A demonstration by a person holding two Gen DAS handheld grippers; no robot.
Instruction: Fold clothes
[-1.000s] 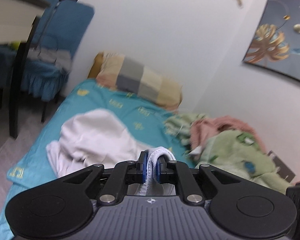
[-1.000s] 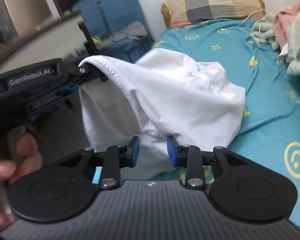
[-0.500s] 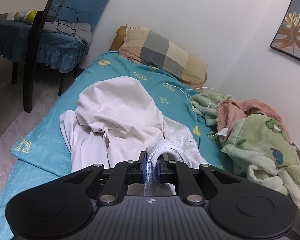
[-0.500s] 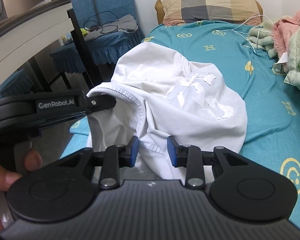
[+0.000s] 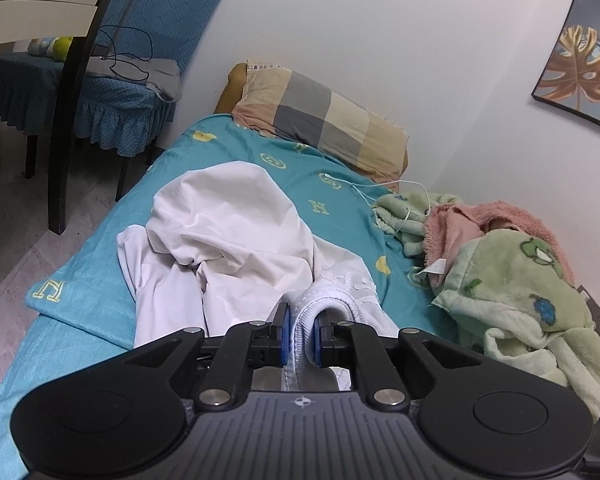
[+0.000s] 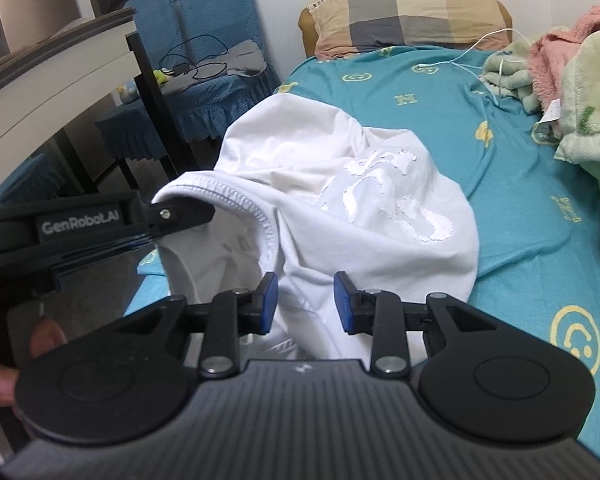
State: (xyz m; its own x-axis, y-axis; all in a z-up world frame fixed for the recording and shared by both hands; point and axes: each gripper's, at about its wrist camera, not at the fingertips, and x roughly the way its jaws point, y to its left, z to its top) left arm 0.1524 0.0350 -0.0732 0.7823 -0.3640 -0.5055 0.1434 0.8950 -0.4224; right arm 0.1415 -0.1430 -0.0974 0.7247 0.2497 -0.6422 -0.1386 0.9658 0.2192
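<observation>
1. The T-shirt [image 6: 340,184], white with a shiny print on it, lies crumpled in a heap on the teal bed sheet [image 6: 512,184], well short of the pillow [image 6: 404,12] and near the bed's open side; it is not folded.
2. The left gripper [image 5: 299,334] is clamped on the ribbed collar [image 5: 324,300], on the side of the heap away from the pillow, so one edge of the shirt is lifted while the rest drags on the sheet. A collar hold likely serves to shake the shirt out flat.
3. The right gripper [image 6: 305,304] has its jaws apart, with cloth in the gap but nothing pinched, apparently seeking a second hold.
4. Blankets [image 5: 512,280] are piled beyond the shirt, further along from the pillow, leaving flat sheet for folding.
</observation>
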